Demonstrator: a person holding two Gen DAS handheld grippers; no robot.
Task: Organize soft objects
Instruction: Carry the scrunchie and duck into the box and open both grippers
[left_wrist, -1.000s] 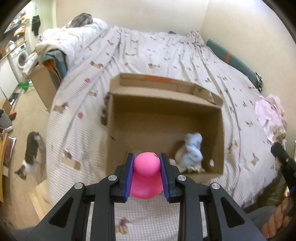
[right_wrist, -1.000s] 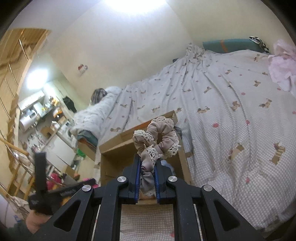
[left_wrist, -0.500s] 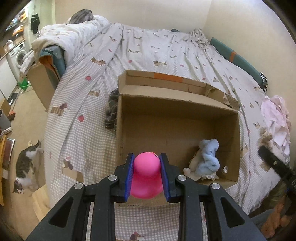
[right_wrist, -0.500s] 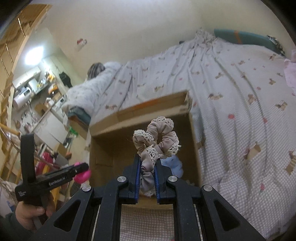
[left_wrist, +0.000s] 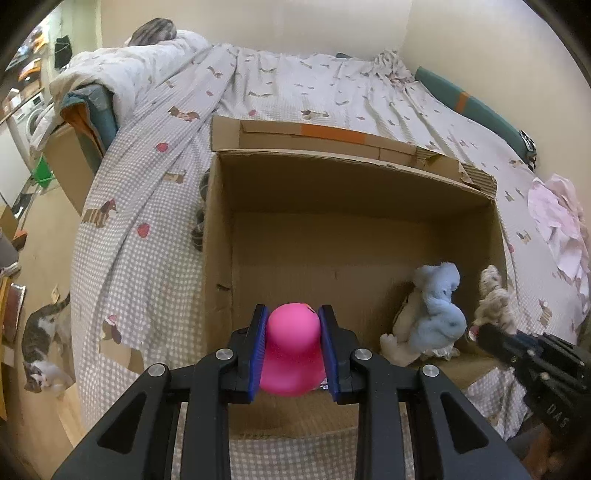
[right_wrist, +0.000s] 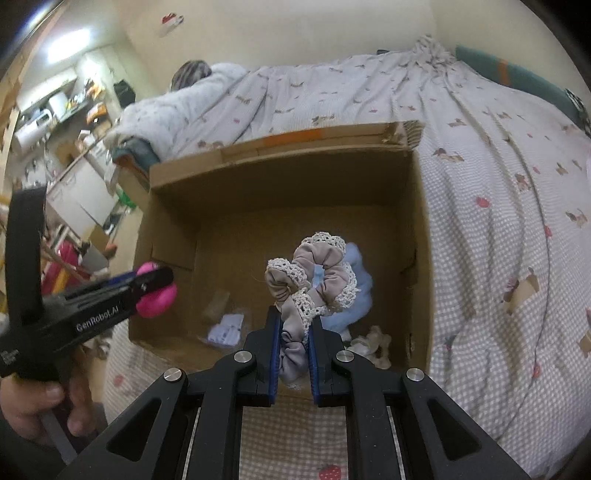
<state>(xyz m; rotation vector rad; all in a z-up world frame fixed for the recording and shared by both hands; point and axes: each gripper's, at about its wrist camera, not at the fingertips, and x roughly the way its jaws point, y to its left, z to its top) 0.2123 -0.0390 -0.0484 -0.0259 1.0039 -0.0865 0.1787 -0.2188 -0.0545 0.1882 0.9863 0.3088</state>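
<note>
The box (left_wrist: 354, 229) is matt brown corrugated cardboard, torn at one flap. The pink toy (left_wrist: 291, 349) looks smooth and rubbery with a soft sheen. The scrunchie (right_wrist: 314, 273) is satiny cloth edged with lace. The bed (left_wrist: 147, 229) wears checked woven cotton; the blue plush (left_wrist: 437, 314) is fuzzy.

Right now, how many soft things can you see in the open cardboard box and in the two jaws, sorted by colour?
Pink: 1, the rounded pink squishy toy, gripped by the left jaws.
Beige: 1, the beige lace-trimmed fabric scrunchie, gripped by the right jaws.
Light blue: 1, the light blue plush toy, inside the cardboard box.
Cream: 1, the cream fuzzy item beside the plush.
Total: 4.
</note>
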